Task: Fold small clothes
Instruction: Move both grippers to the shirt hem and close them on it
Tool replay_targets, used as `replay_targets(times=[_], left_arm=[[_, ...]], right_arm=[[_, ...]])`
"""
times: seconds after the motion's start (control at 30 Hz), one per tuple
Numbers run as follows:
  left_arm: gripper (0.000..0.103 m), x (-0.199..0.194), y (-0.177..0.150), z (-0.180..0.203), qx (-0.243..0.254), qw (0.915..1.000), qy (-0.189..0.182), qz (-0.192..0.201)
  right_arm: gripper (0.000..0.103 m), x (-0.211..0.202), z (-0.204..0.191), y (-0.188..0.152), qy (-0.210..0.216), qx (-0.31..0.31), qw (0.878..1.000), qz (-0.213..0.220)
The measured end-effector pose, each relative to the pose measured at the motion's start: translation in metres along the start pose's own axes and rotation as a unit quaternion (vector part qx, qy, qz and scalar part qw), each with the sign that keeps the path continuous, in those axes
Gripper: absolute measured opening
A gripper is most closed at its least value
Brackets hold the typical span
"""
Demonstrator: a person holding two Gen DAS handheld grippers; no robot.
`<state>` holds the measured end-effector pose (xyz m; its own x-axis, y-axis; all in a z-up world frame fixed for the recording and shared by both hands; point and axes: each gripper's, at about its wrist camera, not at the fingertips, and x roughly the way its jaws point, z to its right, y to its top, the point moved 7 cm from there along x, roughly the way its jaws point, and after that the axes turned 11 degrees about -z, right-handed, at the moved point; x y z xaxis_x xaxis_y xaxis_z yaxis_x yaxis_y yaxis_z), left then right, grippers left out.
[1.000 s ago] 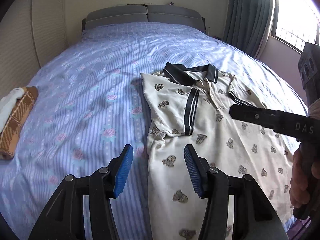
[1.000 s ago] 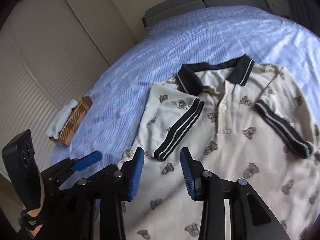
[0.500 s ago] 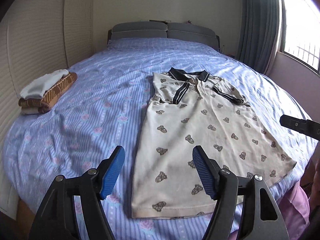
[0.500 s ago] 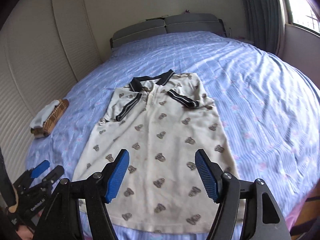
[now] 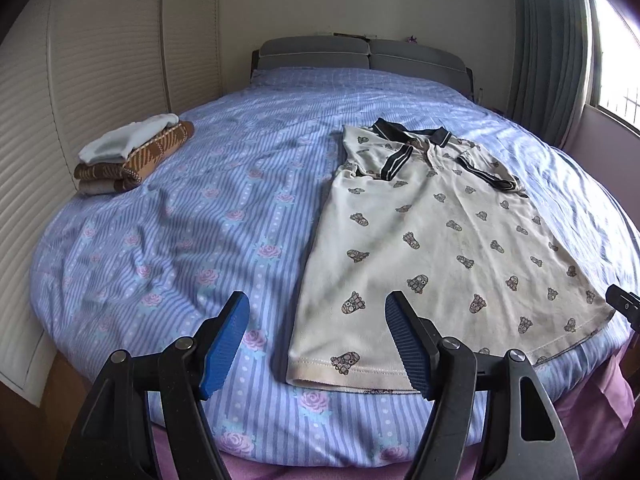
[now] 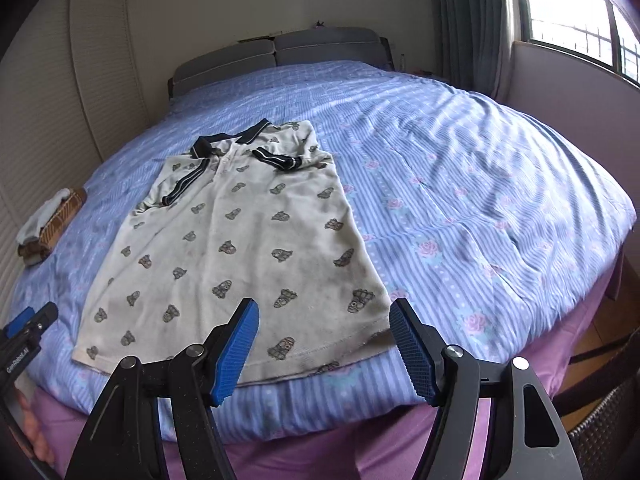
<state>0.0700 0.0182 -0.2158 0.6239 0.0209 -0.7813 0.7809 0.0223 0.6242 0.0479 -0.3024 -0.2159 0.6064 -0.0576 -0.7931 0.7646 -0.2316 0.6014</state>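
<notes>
Left wrist view: the left tool (image 5: 318, 340) hangs over the near edge of the bed (image 5: 192, 240), its blue pads spread wide with nothing between them; the jaws have just been opening. Ahead of it, and a little to its right, a cream polo shirt (image 5: 424, 248) lies flat on the striped, rose-printed sheet, hem nearest the tool, dark collar at the far end and both sleeves folded in over the chest. The shirt's near left hem corner lies just beyond the gap between the pads, not touched by either. Far ahead to the tool's left, a stack of folded clothes (image 5: 132, 156) sits by the bed's edge, well apart from the shirt. At the right margin a black tip of the right tool shows just past the shirt's other hem corner. Right wrist view: the right tool (image 6: 324, 346) also stands wide and empty, its jaws too having just been opening, over the shirt's (image 6: 240, 248) near right hem corner without contact. The left tool (image 6: 28, 324) shows at its far left, beside the hem's opposite corner.
</notes>
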Motion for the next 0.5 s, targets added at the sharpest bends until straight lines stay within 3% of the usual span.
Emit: replay_targets(times=[0.43, 0.5], left_arm=[[0.069, 0.031, -0.024, -0.017, -0.045, 0.9973, 0.000, -0.057], [0.068, 0.033, -0.025, -0.017, -0.048, 0.9970, -0.002, -0.060]], right_arm=[[0.068, 0.013, 0.024, -0.006, -0.021, 0.054, 0.998, -0.013], [0.063, 0.016, 0.024, -0.006, -0.021, 0.053, 0.998, -0.018]])
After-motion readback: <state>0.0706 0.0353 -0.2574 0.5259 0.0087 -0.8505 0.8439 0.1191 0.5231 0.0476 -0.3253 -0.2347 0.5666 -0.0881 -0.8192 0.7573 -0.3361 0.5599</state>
